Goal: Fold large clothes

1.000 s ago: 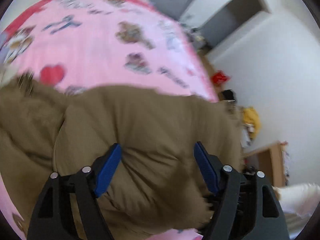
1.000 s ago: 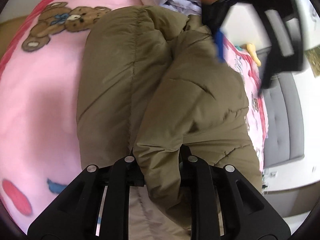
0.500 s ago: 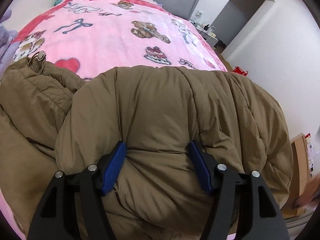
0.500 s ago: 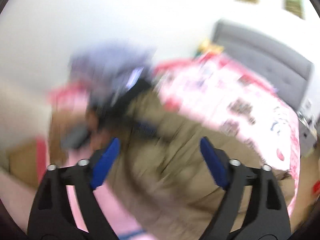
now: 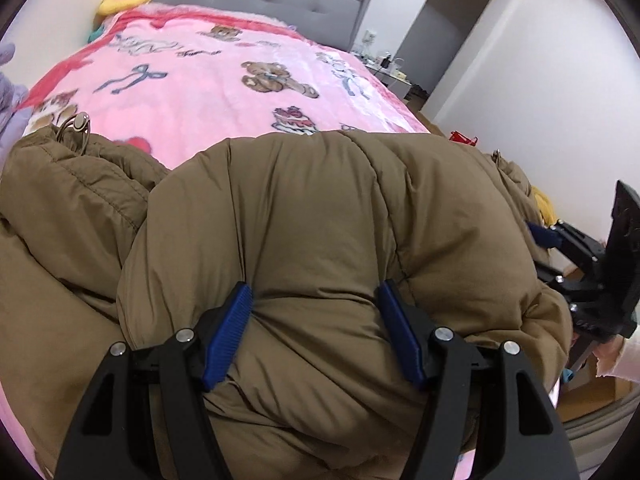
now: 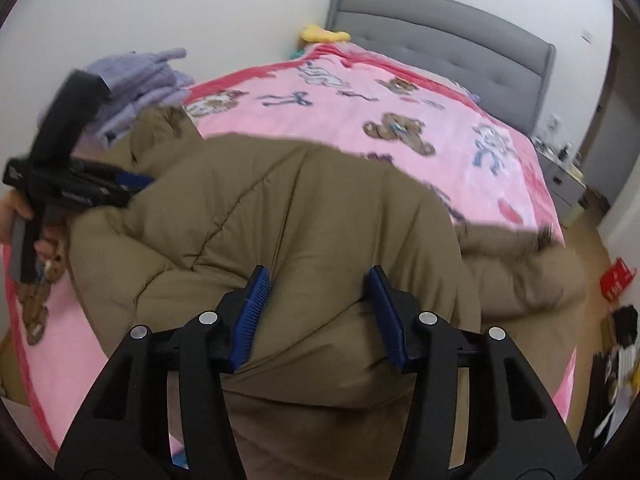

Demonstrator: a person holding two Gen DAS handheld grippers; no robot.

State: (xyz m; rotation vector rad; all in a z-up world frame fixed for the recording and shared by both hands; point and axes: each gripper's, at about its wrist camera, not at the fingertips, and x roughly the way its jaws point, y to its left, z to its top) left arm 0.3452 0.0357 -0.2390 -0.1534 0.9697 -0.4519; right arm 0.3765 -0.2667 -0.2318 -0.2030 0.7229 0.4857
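Observation:
A big olive-brown puffer jacket (image 5: 312, 216) lies bunched on a pink bed blanket (image 5: 208, 92). My left gripper (image 5: 314, 300) is open, its blue pads pressed against a puffy fold of the jacket. My right gripper (image 6: 318, 284) is open too, its pads on either side of another bulge of the jacket (image 6: 280, 216). The right gripper also shows at the right edge of the left wrist view (image 5: 536, 236). The left gripper shows at the left of the right wrist view (image 6: 138, 180), at the jacket's far side.
A grey padded headboard (image 5: 256, 4) stands at the far end of the bed. A lilac garment (image 6: 140, 76) lies by the jacket's left side. A yellow toy (image 6: 324, 34) sits near the headboard. A red object (image 6: 616, 280) lies on the floor at right.
My right gripper let go of the jacket fold, swung round fast and now sits open against the jacket from the bed's foot. My left gripper stayed open on the jacket, closing slightly.

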